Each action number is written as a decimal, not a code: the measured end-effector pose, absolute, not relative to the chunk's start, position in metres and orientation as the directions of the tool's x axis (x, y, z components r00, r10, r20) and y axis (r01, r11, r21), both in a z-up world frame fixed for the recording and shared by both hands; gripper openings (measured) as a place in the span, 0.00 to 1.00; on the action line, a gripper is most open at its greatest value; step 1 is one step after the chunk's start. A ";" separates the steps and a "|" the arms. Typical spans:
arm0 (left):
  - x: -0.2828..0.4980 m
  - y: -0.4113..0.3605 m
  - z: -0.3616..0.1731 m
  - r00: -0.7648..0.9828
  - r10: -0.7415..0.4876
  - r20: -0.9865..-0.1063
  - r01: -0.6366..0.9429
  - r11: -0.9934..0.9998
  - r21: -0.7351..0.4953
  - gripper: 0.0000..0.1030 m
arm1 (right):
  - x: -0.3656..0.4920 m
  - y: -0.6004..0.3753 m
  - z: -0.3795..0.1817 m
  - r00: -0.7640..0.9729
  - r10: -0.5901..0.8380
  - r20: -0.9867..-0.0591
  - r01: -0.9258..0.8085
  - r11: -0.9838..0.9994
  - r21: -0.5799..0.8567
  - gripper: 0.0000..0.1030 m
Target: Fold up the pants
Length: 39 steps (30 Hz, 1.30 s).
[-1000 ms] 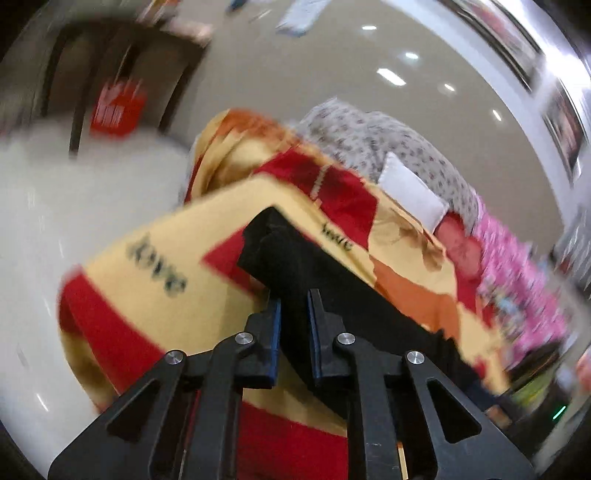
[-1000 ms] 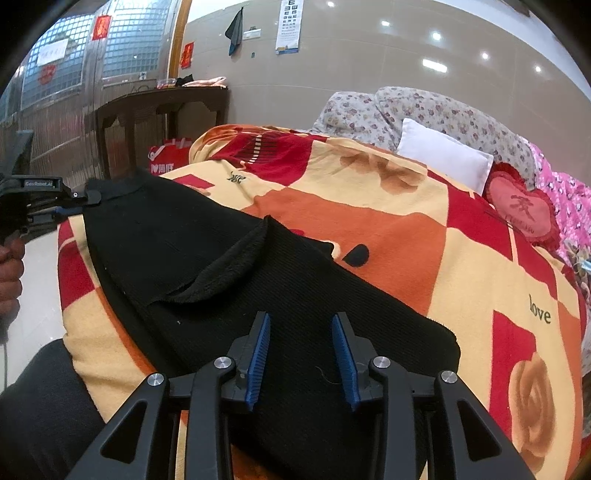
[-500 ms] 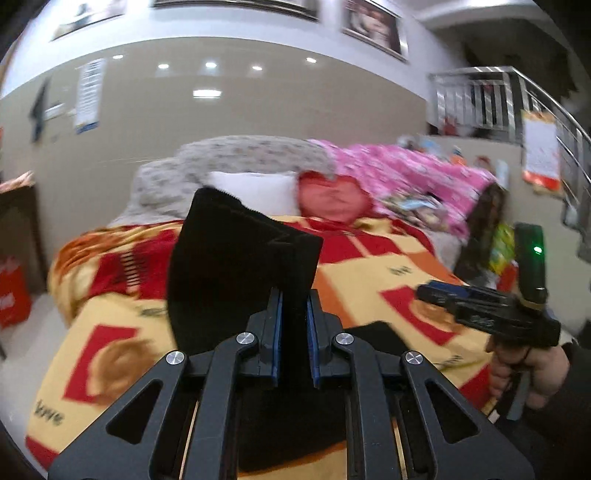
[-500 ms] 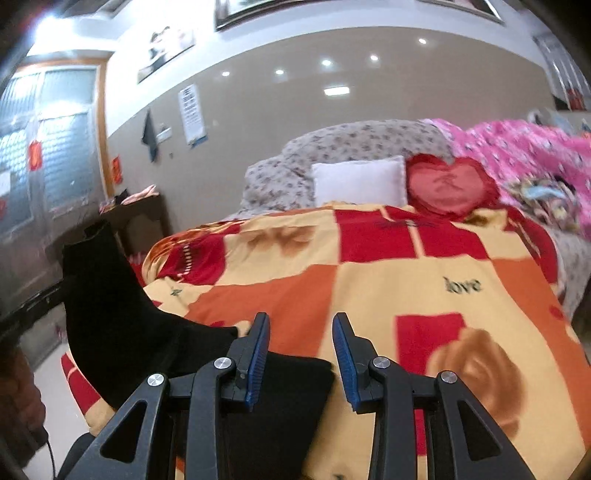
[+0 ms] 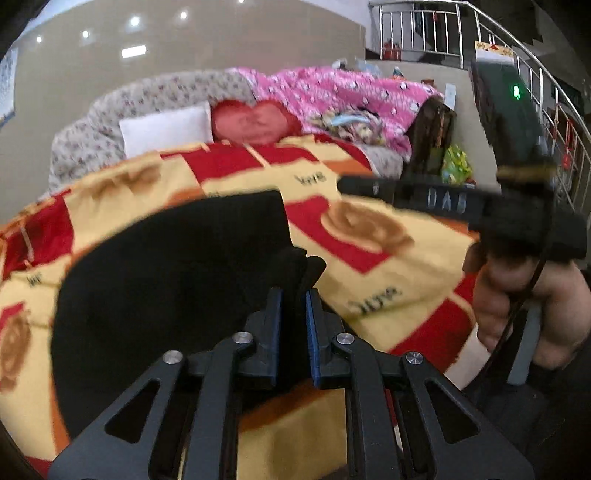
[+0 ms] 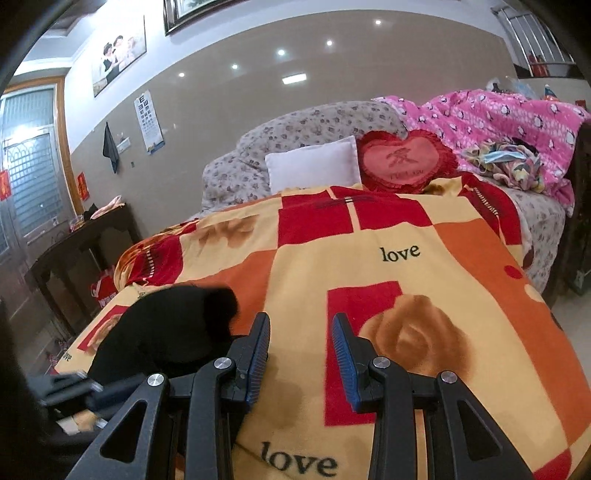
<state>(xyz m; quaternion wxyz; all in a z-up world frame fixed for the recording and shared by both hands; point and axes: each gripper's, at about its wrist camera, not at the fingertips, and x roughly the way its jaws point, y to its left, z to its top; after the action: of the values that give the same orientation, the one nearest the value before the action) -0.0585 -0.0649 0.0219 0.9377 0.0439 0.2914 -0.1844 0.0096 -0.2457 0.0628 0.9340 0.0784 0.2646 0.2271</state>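
Note:
The black pants (image 5: 173, 280) lie folded over on the red, yellow and orange blanket (image 5: 369, 266) near the bed's front edge. My left gripper (image 5: 294, 295) is shut on a bunched edge of the pants at their right side. In the right wrist view the pants (image 6: 166, 328) sit left of my right gripper (image 6: 301, 325), which is open and empty above the blanket (image 6: 406, 288). The right gripper also shows at the right of the left wrist view (image 5: 369, 186), held in a hand.
A white pillow (image 6: 314, 168), a red heart cushion (image 6: 404, 160) and a pink quilt (image 6: 498, 122) lie at the head of the bed. A dark wooden table (image 6: 74, 243) stands at the left. A stair railing (image 5: 461, 33) is at the back right.
My left gripper has swung the pants from hanging in the air down onto the blanket, folded over. My right gripper has stayed open and shifted a little right of the pants.

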 end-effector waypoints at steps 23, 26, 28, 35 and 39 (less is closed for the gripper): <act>-0.081 0.060 0.010 0.700 -0.372 -0.610 0.079 0.889 -0.452 0.28 | -0.027 -0.151 0.037 0.484 0.621 -0.616 -0.773 0.634 0.031 0.33; -0.075 0.069 0.020 0.683 -0.422 -0.596 0.098 0.862 -0.497 0.28 | -0.020 -0.156 0.036 0.458 0.634 -0.623 -0.769 0.634 0.080 0.33; -0.064 0.075 0.041 0.733 -0.364 -0.575 0.100 0.894 -0.438 0.28 | -0.018 -0.158 0.035 0.445 0.641 -0.626 -0.765 0.635 0.106 0.33; 0.030 0.077 0.026 0.651 -0.258 -0.714 0.039 0.951 -0.308 0.28 | -0.018 -0.160 0.035 0.408 0.644 -0.647 -0.756 0.635 0.156 0.33; 0.045 0.088 0.016 0.621 -0.339 -0.707 0.031 0.912 -0.410 0.29 | -0.019 -0.165 0.034 0.398 0.658 -0.639 -0.753 0.632 0.183 0.33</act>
<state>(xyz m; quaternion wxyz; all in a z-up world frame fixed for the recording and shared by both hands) 0.0448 0.0883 0.0158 0.8816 -0.1820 0.4227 -0.1049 -0.0188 -0.1651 0.0341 0.8332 -0.0678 0.3491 0.4234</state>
